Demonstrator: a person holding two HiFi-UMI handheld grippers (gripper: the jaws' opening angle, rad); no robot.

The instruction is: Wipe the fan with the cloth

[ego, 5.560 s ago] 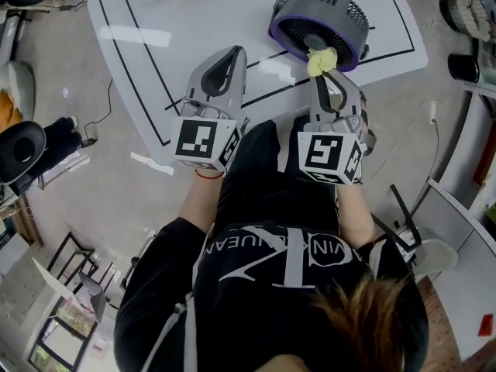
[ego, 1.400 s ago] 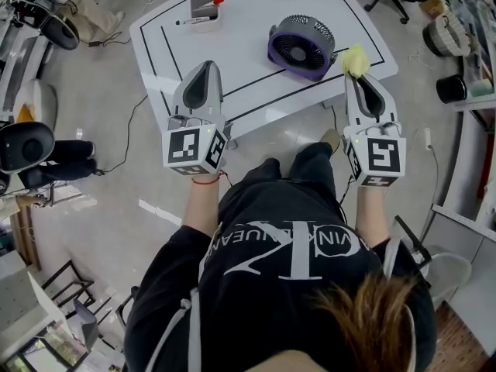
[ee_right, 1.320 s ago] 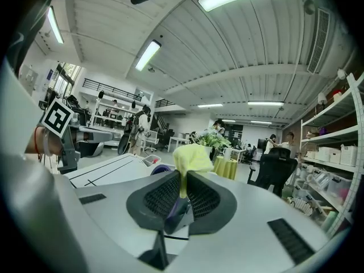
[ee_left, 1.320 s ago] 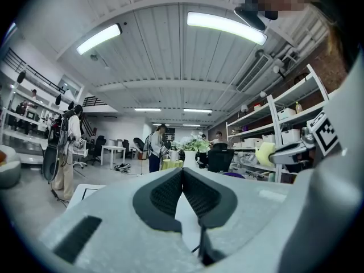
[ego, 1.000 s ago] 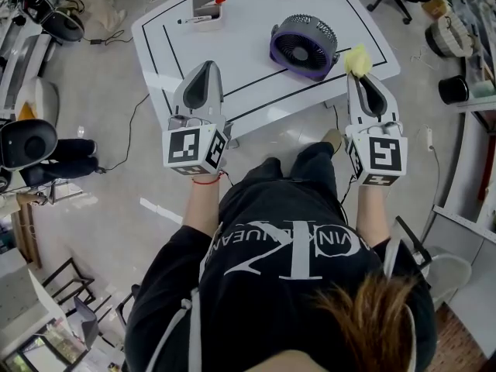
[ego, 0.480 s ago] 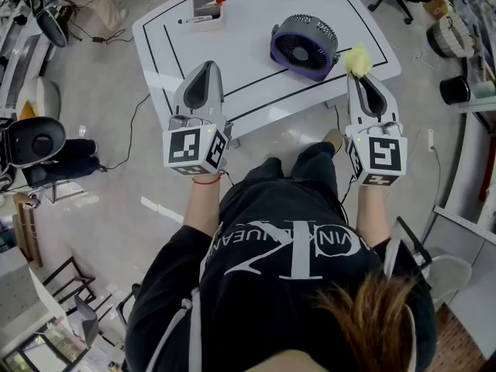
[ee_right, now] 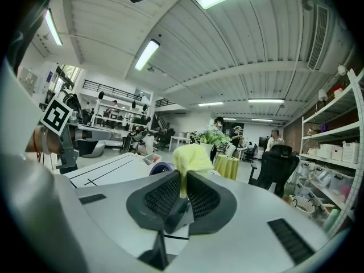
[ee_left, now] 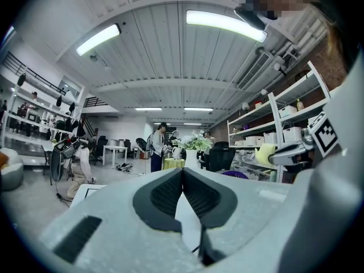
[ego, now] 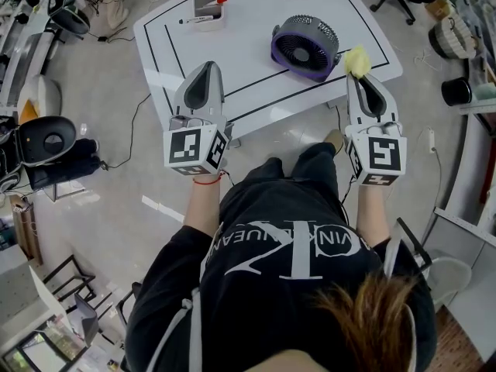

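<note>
Right gripper (ego: 360, 80) is clamped on the yellow cloth (ee_right: 192, 159): a small wad pinched at the pad tips, most of it bunched out in front. Left gripper (ee_left: 182, 181) has its jaws pressed together with nothing between them. Both hang in front of the person, off the near edge of the white table (ego: 232, 49), touching nothing. The purple-and-grey fan (ego: 304, 45) sits on the table inside the taped outline, front grille angled toward the person and nearer the right gripper. The cloth shows just beside its right rim in the head view but is clear of it, no contact. My read: the cloth is soft, light and limp, so the grip is fine as is, though the wad will fold under pressure and needs to be pressed flat, not poked. The fan looks like light plastic on a slick top and will likely slide or tip when wiped. Grille ribs can snag. Brace with the left gripper on the purple housing rim, not the grille, and keep strokes light.
</note>
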